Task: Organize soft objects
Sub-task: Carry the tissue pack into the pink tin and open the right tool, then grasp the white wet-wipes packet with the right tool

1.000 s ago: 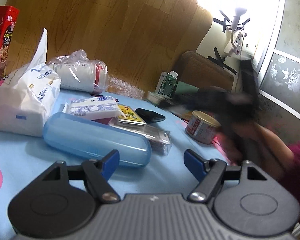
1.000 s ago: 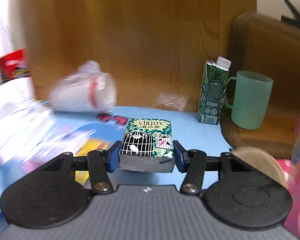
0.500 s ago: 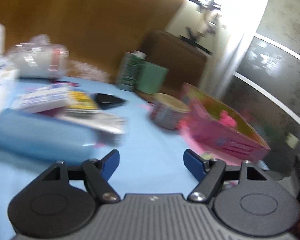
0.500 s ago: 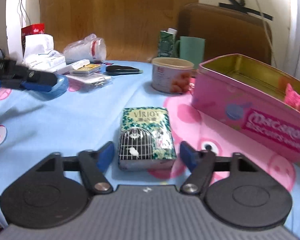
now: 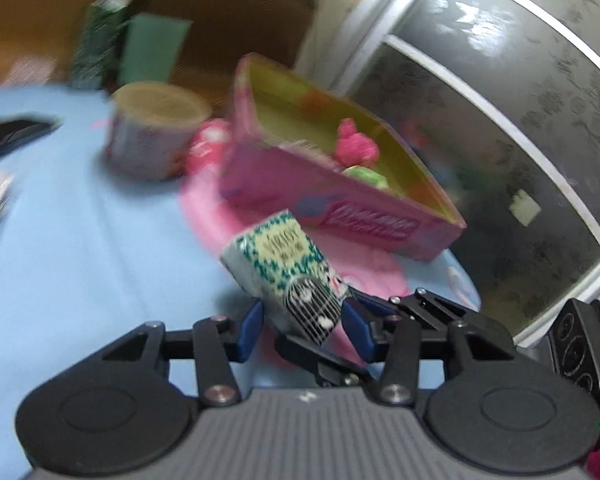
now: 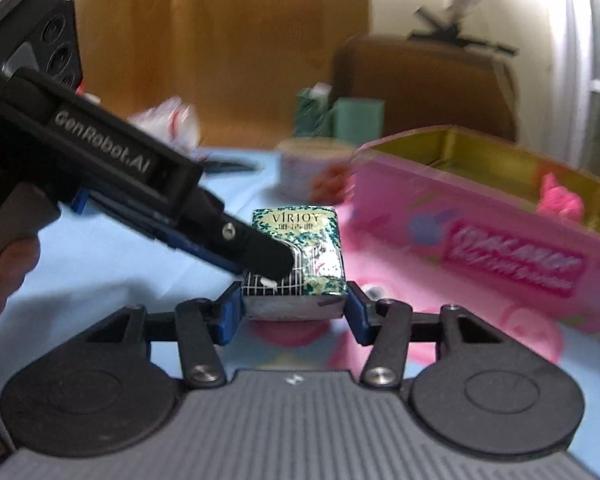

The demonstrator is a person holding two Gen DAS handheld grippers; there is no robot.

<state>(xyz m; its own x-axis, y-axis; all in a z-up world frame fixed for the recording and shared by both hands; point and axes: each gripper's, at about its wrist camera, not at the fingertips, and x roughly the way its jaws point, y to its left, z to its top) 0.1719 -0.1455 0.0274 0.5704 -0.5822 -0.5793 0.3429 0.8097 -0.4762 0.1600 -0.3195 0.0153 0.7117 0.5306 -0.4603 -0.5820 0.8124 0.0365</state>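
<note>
One tissue pack [image 6: 296, 258] sits low over the blue tabletop [image 5: 80, 240] — both the left gripper [image 5: 300, 320] and right gripper [image 6: 294, 306], jaws just closed in, clamp it. Rightward, the pink tin [image 6: 480, 240] already holds two soft pieces — packing seems unfinished.

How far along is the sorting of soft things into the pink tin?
Done: a pink soft toy and a green one already lie in the pink tin. In hand: the tissue pack is clamped by both the right gripper and the left gripper, whose jaws have just closed on it. Left: the pack is not yet in the tin.
</note>
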